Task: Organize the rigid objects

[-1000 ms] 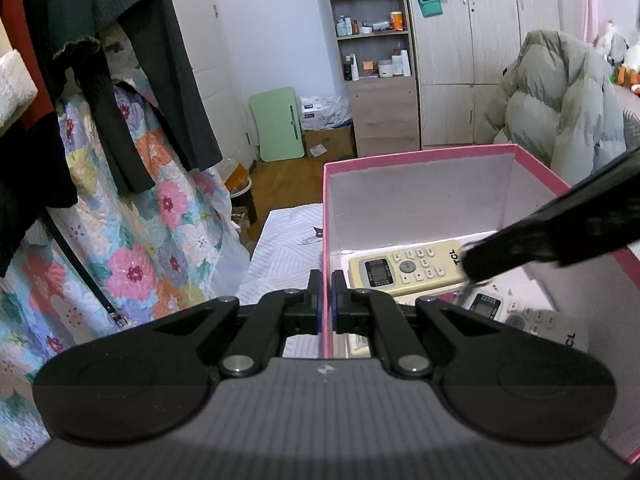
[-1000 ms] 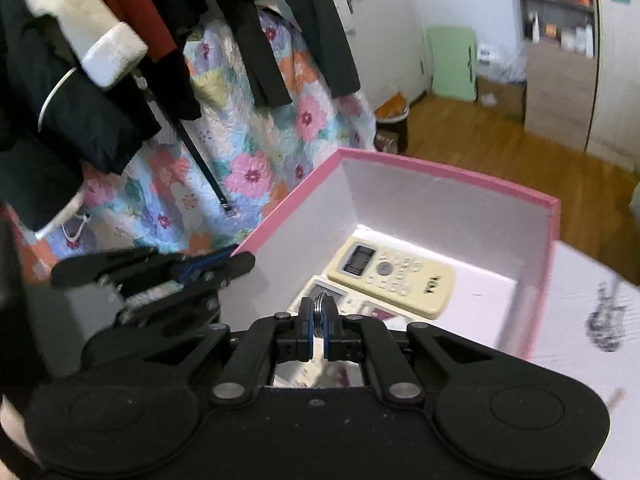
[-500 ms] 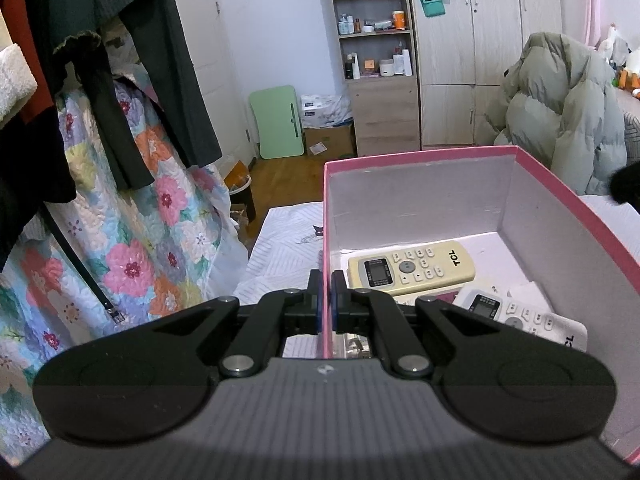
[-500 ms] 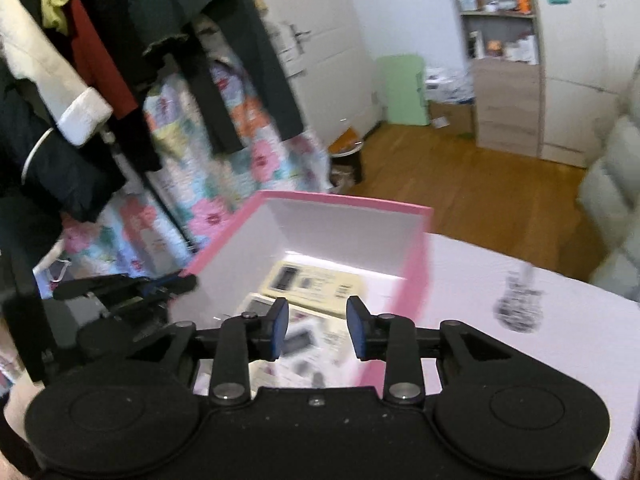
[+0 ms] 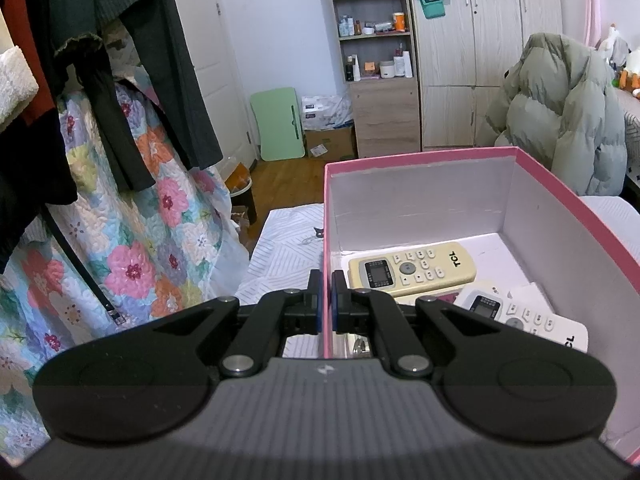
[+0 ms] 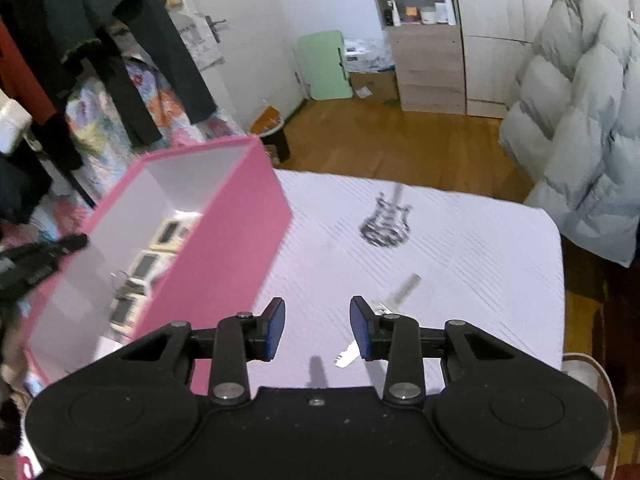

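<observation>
Right tool (image 6: pixel 317 328) just opening, empty, left tool (image 5: pixel 326 300) clamping pink box (image 5: pixel 420 156) wall

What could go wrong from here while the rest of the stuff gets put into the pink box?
The left gripper pinches the pink box by one thin wall; a tug could tip it and shift the remotes. The right gripper, jaws just opened and empty, hovers near keys lying flat on the tablecloth, which may snag or slide.
</observation>
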`<state>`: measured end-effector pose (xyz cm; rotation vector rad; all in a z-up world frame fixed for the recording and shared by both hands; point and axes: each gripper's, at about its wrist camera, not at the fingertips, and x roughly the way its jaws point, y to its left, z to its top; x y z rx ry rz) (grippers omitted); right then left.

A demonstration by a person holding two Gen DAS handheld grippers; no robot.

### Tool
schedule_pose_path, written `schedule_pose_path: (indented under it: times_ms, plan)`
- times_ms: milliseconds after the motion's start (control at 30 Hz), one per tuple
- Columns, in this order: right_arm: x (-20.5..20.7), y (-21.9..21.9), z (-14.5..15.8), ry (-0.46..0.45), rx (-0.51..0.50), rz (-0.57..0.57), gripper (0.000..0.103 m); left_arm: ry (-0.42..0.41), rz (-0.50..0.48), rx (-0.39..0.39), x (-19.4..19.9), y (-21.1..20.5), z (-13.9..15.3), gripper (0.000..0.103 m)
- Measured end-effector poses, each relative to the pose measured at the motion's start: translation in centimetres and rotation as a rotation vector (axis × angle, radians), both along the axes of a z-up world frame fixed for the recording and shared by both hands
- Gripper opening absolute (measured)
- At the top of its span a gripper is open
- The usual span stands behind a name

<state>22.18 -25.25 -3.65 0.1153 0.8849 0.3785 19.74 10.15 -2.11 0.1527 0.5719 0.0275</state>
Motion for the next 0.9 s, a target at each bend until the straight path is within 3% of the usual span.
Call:
schedule_pose_path:
  times_ms: [167, 367, 500, 533, 600, 900]
  plan:
    - [0.3, 0.3, -2.4, -0.009, -0.107, -0.015, 0.047, 0.001, -0.005, 0.010, 0.1, 0.0, 0.1, 0.004]
    - [1.7, 0.0, -5.2, 0.017, -0.087, -0.051, 0.050, 0.002, -0.005, 0.014, 0.1, -0.1, 0.0, 0.004]
    - [1.8, 0.8, -6.0, -0.051, -0.099, -0.049, 0.050, 0.002, -0.005, 0.016, 0.1, -0.1, 0.1, 0.004]
    - [1.7, 1.0, -6.2, -0.075, -0.111, -0.053, 0.047, 0.002, -0.005, 0.015, 0.1, -0.1, 0.1, 0.004]
    - [1.6, 1.5, -6.4, -0.110, -0.154, -0.060, 0.031, 0.001, -0.005, 0.012, 0.1, -0.1, 0.1, 0.005]
    - [0.1, 1.6, -5.0, -0.163, -0.067, -0.070, 0.029, 0.001, -0.008, 0.006, 0.1, -0.1, -0.2, 0.005]
